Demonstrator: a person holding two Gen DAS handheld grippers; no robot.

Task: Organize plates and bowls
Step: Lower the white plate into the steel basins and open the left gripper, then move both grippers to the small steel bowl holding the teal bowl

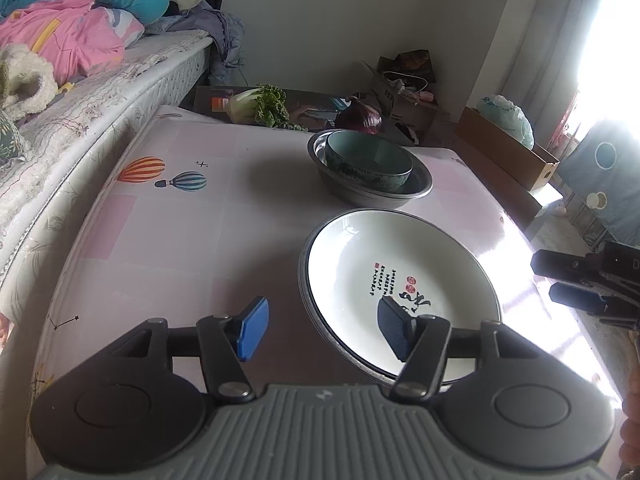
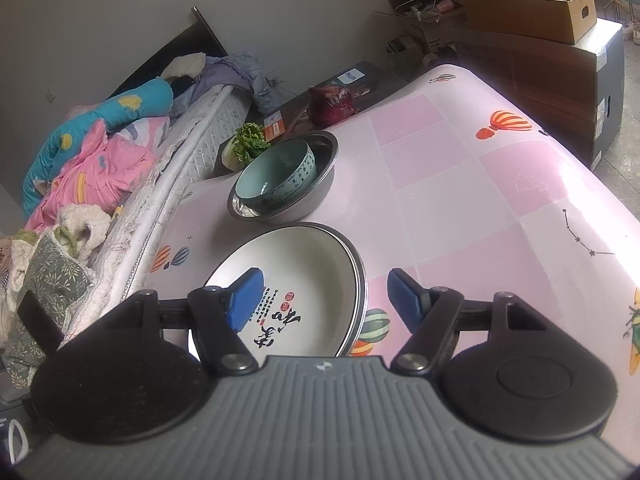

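Left wrist view: the left gripper [image 1: 324,326] hangs with jaws apart, empty, astride the near rim of the white plate [image 1: 400,280], which is nested in a metal plate. At 12 o'clock, one teal bowl [image 1: 368,162] sits in one steel bowl [image 1: 420,184]. The right gripper [image 2: 326,300], jaws wide and empty, straddles the plate's other rim. Greens [image 1: 260,106] and an onion [image 1: 360,118] lie beyond the table [image 1: 200,220].

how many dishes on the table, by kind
White plate with calligraphy, on top of a metal-rimmed plate: 1
Metal-rimmed plate beneath it, only its edge showing: 1
Teal ceramic bowl: 1
Metal bowl holding the teal one: 1
Total: 4
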